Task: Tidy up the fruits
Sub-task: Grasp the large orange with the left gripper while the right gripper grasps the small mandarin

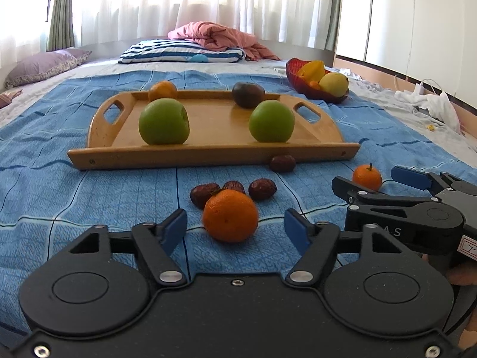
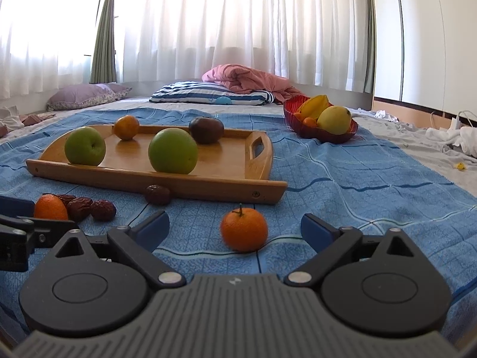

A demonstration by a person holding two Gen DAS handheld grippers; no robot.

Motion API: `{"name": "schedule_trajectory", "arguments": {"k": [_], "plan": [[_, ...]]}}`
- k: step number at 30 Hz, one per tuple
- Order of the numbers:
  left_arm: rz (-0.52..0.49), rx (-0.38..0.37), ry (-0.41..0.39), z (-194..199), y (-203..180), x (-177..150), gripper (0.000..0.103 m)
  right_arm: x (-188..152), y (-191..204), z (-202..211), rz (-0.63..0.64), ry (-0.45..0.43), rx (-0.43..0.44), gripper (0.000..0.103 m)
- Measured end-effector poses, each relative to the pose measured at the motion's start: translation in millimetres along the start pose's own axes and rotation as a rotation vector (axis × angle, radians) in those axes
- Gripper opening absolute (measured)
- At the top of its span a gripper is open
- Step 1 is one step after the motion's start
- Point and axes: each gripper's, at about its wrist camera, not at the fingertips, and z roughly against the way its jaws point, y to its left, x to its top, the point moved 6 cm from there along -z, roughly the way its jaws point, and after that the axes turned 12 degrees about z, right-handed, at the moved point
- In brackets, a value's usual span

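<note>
A wooden tray (image 1: 214, 155) on the blue blanket holds two green apples (image 1: 164, 121) (image 1: 272, 120), a small orange (image 1: 162, 90) and a dark round fruit (image 1: 248, 94). My left gripper (image 1: 235, 230) is open, its blue pads either side of an orange (image 1: 230, 215) lying on the blanket. Three red dates (image 1: 262, 188) lie just behind it; a fourth date (image 1: 282, 163) rests against the tray's front edge. My right gripper (image 2: 235, 229) is open around a second orange (image 2: 244, 229), not touching it. The right gripper also shows in the left wrist view (image 1: 384, 182).
A red bowl (image 1: 301, 82) with yellow fruit stands at the back right of the blanket. Pillows and a pink quilt (image 1: 214, 37) lie at the head of the bed. White cloth and a cable (image 1: 429, 101) lie to the right.
</note>
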Motion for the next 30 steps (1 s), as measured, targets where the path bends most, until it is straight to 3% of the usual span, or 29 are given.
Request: {"name": "schedule_trajectory", "arguments": {"k": [7,23,30], "plan": [[-0.009,0.000,-0.002,-1.2,-0.8,0.6,0.051,-1.4,1.8,0.9,-0.010,0.003,0.011,0.093],[-0.015,0.025,0.006,-5.8,-1.6,1.1,0.047,-1.4,2.5,0.2,-0.021,0.018,0.003,0.080],[-0.016,0.039,-0.002,-7.4,-0.6,1.8,0.038,-2.1,1.3,1.0,-0.025,0.020,-0.008,0.068]]}}
